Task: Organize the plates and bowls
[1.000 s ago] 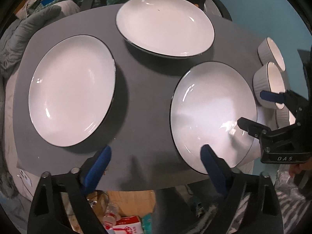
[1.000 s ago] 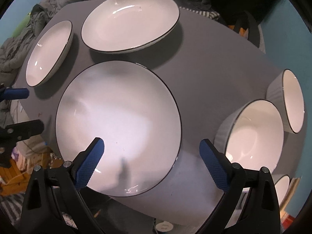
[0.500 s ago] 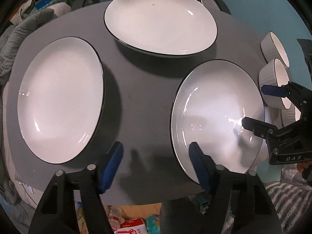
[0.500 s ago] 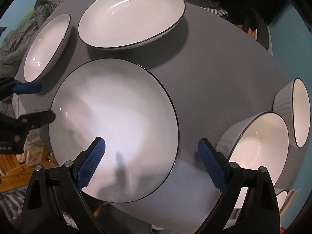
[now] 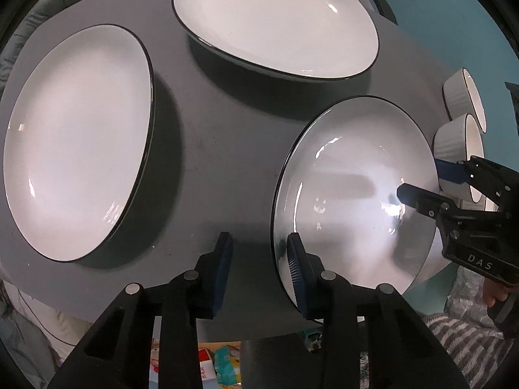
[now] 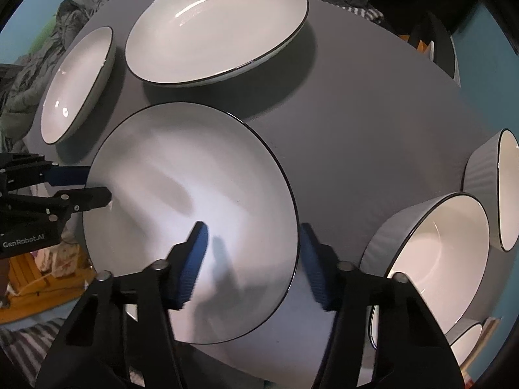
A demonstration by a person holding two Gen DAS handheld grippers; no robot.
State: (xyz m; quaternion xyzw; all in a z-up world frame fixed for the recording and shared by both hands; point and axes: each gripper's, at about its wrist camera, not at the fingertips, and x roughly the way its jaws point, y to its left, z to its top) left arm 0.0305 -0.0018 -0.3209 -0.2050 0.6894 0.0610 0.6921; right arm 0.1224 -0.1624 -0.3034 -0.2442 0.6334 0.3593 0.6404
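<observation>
Open lane: bare grey table [image 6: 373,123] between plates and bowls.
Blocked right: 2 ribbed bowls [image 6: 434,256] stand close together.

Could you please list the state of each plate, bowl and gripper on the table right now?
Near plate: flat on the table, its rim between both grippers' fingers.
Left plate: flat, empty, untouched.
Far plate: flat, empty, untouched.
Near bowl: upright, empty.
Far bowl: upright, empty.
Left gripper: closing over the near plate's rim.
Right gripper: closing over its opposite rim.
</observation>
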